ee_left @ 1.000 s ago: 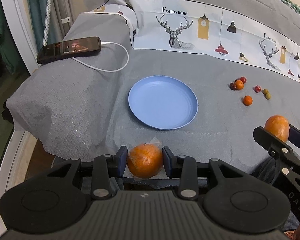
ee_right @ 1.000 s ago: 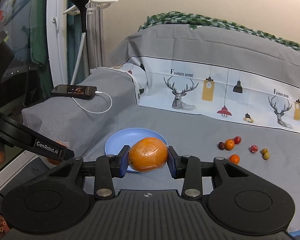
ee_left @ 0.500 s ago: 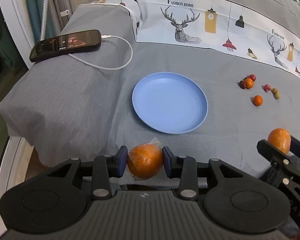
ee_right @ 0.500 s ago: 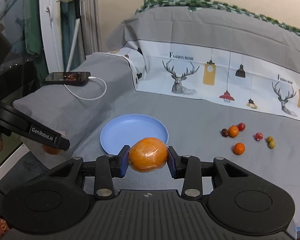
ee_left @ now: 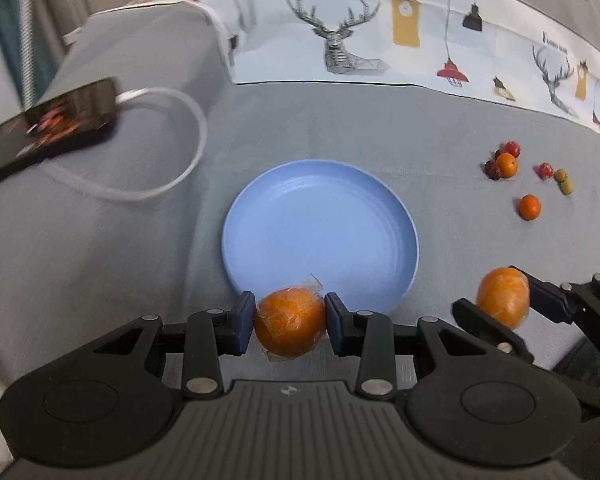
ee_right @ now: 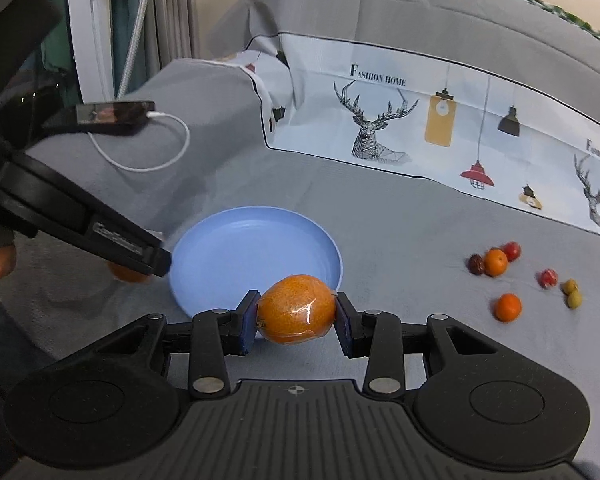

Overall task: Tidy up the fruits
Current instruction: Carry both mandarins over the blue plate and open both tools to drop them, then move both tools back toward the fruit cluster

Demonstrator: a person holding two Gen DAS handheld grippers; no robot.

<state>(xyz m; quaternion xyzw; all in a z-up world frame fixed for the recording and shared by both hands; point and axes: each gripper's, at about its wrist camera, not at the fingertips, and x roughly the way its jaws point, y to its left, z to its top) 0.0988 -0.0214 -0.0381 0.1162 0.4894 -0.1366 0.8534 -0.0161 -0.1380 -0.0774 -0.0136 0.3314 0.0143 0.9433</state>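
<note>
My left gripper (ee_left: 290, 322) is shut on a plastic-wrapped orange (ee_left: 290, 326), held just over the near rim of the blue plate (ee_left: 320, 224). My right gripper (ee_right: 296, 316) is shut on a second wrapped orange (ee_right: 296, 310), also at the plate's (ee_right: 236, 248) near rim. In the left wrist view the right gripper and its orange (ee_left: 502, 296) sit to the right of the plate. In the right wrist view the left gripper's body shows at the left, its orange (ee_right: 128, 274) mostly hidden. Several small fruits (ee_left: 506, 164) (ee_right: 496, 262) lie on the grey sheet to the right.
A phone (ee_left: 52, 120) (ee_right: 112, 114) with a white charging cable (ee_left: 168, 152) lies at the far left of the bed. A printed white cloth with deer (ee_right: 380, 120) covers the back. The bed's left edge drops off near a window frame (ee_right: 88, 40).
Both grippers have moved forward toward the plate with their oranges still held. The plate now sits much closer in both views.
</note>
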